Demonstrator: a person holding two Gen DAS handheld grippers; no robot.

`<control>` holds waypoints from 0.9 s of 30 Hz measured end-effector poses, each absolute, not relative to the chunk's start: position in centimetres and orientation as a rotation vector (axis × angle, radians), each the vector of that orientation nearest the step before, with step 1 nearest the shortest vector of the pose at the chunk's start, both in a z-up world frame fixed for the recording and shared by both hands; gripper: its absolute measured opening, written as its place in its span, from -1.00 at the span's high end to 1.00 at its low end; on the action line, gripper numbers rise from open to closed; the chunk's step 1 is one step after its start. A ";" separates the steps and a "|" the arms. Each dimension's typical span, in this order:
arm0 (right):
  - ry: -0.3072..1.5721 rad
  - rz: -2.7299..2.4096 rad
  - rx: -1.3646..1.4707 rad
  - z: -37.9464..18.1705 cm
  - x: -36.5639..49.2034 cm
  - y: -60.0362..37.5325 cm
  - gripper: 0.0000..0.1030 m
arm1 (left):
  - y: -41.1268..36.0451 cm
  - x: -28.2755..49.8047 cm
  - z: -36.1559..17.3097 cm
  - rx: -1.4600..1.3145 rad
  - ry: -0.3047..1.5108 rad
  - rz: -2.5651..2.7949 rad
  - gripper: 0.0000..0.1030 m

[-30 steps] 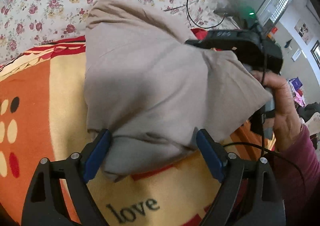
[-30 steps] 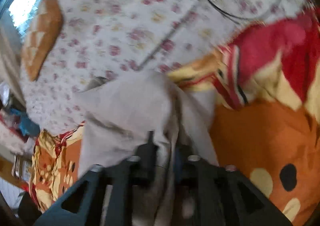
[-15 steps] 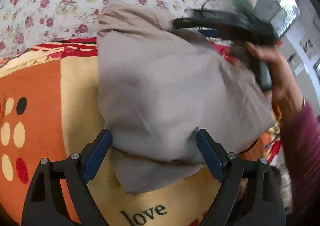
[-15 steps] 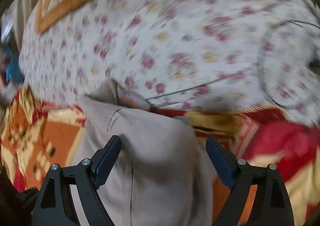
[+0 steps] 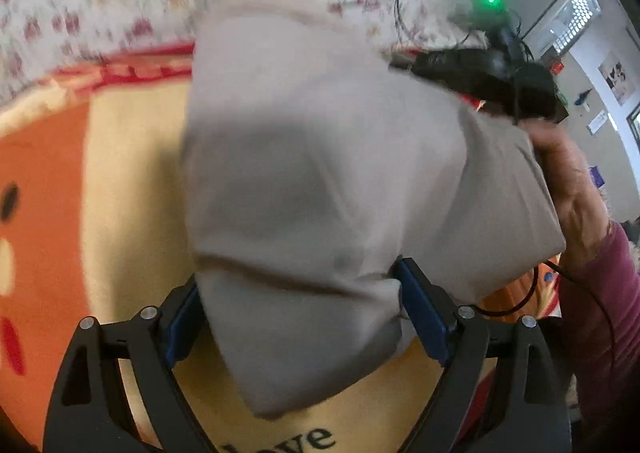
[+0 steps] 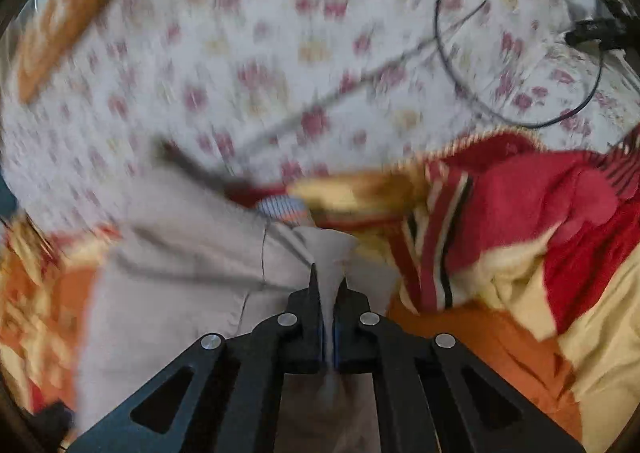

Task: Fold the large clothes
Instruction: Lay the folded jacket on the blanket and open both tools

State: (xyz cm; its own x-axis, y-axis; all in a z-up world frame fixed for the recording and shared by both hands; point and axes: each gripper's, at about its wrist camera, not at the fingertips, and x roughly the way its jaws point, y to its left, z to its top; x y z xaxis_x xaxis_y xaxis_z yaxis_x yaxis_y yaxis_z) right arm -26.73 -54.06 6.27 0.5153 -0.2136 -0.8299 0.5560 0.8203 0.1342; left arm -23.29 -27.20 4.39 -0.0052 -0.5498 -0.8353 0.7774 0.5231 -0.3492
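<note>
Right gripper [image 6: 329, 317] jaws just closed, clamped on a fold of the grey garment [image 5: 320, 181]. Left gripper [image 5: 300, 313] wide apart, garment bulging between its pads, over blanket [image 5: 132, 181].

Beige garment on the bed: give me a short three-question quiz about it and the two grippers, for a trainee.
1. True or false: the right gripper has its jaws shut on a fold of the beige fabric garment.
2. What lies under the garment? A a bare wooden table; B an orange and yellow patterned blanket; C a metal tray.
3. Fill in: the left gripper has its jaws ___, one on either side of the garment's near corner.

Key: 1 true; those jaws have just been closing, with fabric pinched between them. 2 B. 3 open.
</note>
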 end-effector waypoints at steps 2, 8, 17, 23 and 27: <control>0.929 -0.484 0.391 7.2 -27.1 -53.4 0.65 | -27.0 -23.7 4.6 0.249 1.148 -1.052 -0.72; 0.869 -0.378 0.391 13.3 -31.5 -48.6 -0.36 | -27.0 -24.5 4.7 0.254 1.140 -1.036 -0.72; 0.958 -0.369 0.357 8.0 -36.5 -45.7 1.00 | -24.4 -25.1 6.3 0.188 1.122 -1.004 -0.72; 0.951 -0.406 0.441 8.2 -38.1 -47.2 0.96 | -24.8 -24.1 7.9 0.137 1.069 -0.970 -0.72; 0.802 -0.470 0.515 12.0 -39.8 -48.2 -0.15 | -25.8 -23.9 7.8 0.150 1.054 -0.956 -0.72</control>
